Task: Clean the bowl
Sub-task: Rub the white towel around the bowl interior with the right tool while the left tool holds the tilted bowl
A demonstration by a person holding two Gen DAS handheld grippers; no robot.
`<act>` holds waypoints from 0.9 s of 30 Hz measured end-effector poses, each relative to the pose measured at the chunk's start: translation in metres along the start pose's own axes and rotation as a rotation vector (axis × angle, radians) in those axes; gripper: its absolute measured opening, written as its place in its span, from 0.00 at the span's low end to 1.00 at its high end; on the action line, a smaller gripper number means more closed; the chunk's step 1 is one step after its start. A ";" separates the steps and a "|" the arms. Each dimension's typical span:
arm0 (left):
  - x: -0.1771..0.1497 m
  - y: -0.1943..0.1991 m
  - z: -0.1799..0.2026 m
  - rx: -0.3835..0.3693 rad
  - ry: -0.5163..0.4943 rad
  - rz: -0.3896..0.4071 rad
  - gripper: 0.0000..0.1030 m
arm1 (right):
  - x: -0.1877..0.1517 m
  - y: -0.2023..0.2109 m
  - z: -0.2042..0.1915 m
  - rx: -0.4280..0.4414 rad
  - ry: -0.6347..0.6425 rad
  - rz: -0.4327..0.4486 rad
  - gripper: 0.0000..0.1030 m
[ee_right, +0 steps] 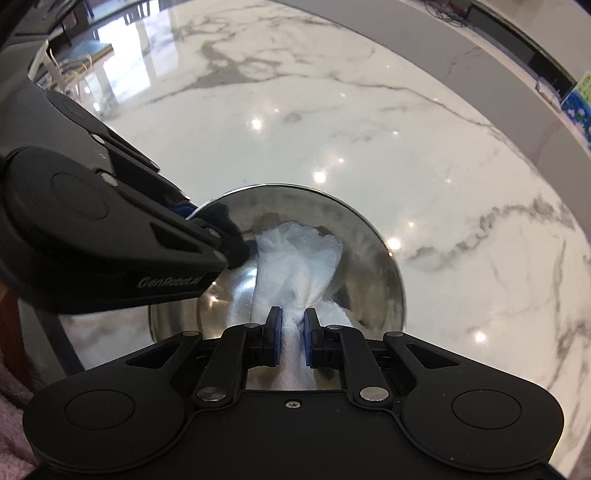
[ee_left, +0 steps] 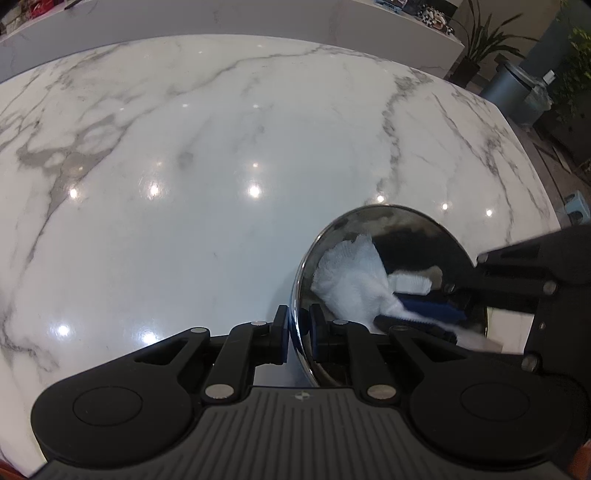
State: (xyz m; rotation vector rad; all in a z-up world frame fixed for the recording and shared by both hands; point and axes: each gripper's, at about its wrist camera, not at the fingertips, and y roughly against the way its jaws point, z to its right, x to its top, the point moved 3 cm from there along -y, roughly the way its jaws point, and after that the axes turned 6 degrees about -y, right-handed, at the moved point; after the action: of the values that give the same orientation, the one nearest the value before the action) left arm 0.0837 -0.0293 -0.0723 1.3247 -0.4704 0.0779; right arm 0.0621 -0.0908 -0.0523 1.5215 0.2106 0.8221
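A shiny steel bowl (ee_left: 406, 236) stands on the white marble table (ee_left: 221, 166). My left gripper (ee_left: 298, 338) is shut on the bowl's near left rim, one pad outside and one inside. A crumpled white paper towel (ee_left: 351, 280) lies against the bowl's inner wall. My right gripper (ee_right: 293, 338) is shut on that paper towel (ee_right: 295, 254), whose bunched end spreads down into the bowl (ee_right: 373, 251). From the right wrist view the left gripper (ee_right: 188, 212) reaches in from the left and clamps the rim. In the left wrist view the right gripper (ee_left: 432, 314) comes in from the right.
The marble table (ee_right: 406, 147) spreads wide beyond the bowl and shows bright light reflections. A grey bin (ee_left: 517, 92) and potted plants (ee_left: 484, 40) stand past the far right edge. A white counter (ee_left: 221, 14) runs behind the table.
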 end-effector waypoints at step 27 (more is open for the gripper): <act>-0.004 -0.002 -0.005 -0.033 0.069 0.015 0.11 | 0.006 -0.005 -0.010 0.094 -0.044 -0.005 0.10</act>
State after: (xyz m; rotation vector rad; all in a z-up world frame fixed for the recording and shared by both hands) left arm 0.0817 -0.0237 -0.0762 1.2821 -0.4214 0.1276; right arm 0.0621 -0.0791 -0.0558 1.6252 0.2238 0.7831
